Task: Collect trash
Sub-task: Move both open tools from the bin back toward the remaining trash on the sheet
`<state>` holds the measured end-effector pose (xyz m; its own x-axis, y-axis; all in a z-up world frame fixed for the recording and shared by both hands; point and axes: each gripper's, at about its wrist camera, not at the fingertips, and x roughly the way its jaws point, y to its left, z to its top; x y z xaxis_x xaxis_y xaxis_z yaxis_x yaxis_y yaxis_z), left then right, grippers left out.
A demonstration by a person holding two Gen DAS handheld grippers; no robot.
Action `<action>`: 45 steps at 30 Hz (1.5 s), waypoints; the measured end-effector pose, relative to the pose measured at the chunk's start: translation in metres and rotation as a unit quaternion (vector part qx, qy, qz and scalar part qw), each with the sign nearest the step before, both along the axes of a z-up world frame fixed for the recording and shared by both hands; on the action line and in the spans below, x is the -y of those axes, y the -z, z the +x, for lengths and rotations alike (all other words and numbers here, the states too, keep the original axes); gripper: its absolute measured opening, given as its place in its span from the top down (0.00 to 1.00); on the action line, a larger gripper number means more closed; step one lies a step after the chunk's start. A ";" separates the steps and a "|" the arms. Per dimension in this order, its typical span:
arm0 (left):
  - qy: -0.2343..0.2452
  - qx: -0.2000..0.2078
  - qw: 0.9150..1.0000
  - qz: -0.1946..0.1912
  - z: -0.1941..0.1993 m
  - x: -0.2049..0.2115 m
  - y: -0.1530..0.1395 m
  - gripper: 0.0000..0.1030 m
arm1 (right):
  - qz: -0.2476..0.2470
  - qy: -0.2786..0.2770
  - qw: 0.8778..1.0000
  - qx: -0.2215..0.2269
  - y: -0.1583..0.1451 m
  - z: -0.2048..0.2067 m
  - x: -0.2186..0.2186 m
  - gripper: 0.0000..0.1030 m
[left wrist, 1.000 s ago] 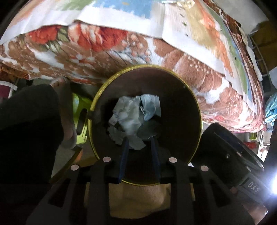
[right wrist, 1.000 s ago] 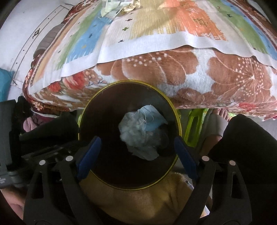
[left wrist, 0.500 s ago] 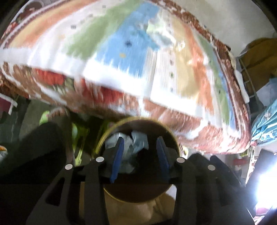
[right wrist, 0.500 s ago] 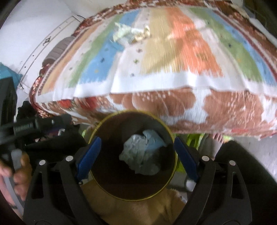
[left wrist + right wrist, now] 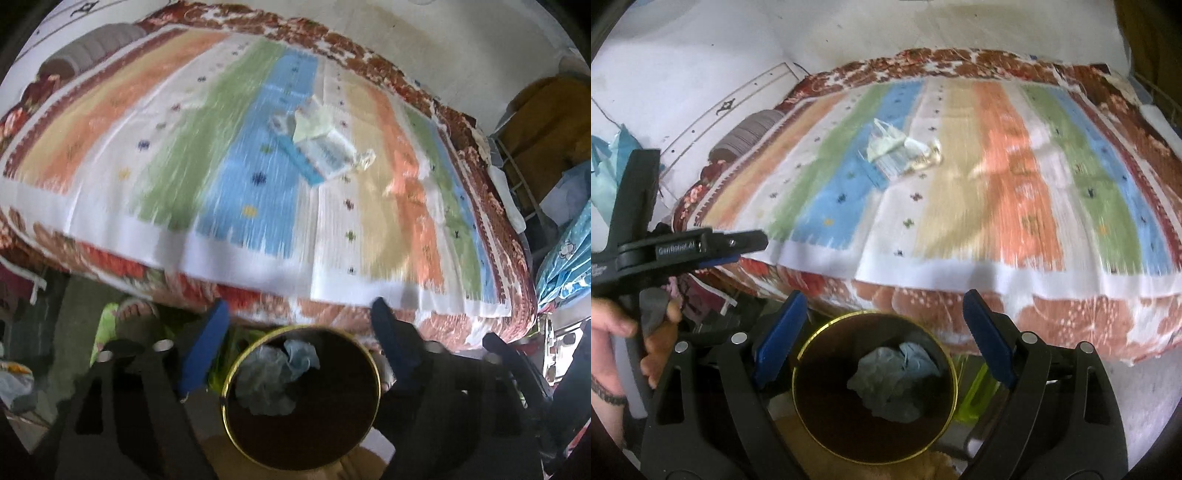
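A bed (image 5: 258,184) under a striped cover fills the room beneath a pale wall (image 5: 701,55). Below its edge stands a gold-rimmed bin (image 5: 375,369) holding crumpled trash (image 5: 273,376). More wrappers (image 5: 901,153) lie mid-bed, well beyond both grippers. The left hand-held gripper (image 5: 299,343) is opening, empty; the right hand-held gripper (image 5: 882,332) gapes wide, empty.

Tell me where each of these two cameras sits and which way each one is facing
Left wrist: on the left gripper, jaws opening and empty, facing down over the round gold-rimmed bin toward the striped bedspread.
Right wrist: on the right gripper, open; same aim, plus a hand.
Shared: bin, crumpled pale trash, bedspread, wrappers.
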<state>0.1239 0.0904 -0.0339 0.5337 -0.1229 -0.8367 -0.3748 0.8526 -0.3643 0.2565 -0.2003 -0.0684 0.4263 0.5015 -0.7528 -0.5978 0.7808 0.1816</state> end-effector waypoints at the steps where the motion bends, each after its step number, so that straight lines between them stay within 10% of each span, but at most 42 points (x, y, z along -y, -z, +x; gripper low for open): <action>1: 0.001 0.003 1.000 0.002 0.003 -0.002 -0.002 0.15 | 0.000 -0.002 1.000 0.001 -0.001 0.002 -0.002 0.20; 11: 0.010 0.015 0.999 0.044 0.043 -0.018 -0.009 0.06 | 0.007 0.003 1.000 0.020 -0.013 0.032 -0.011 0.09; 35: 0.003 0.008 1.000 -0.004 0.106 -0.040 0.021 0.06 | 0.046 0.056 0.997 -0.014 0.005 0.128 -0.025 0.10; 45: 0.064 -0.007 0.997 0.050 0.132 -0.028 0.049 0.06 | 0.067 0.091 0.993 -0.034 0.020 0.170 -0.032 0.14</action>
<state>0.2558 0.1185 -0.0825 0.5064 -0.1045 -0.8559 -0.2652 0.9257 -0.2699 0.4267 -0.1683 -0.0889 0.4696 0.5181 -0.7149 -0.4310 0.8412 0.3265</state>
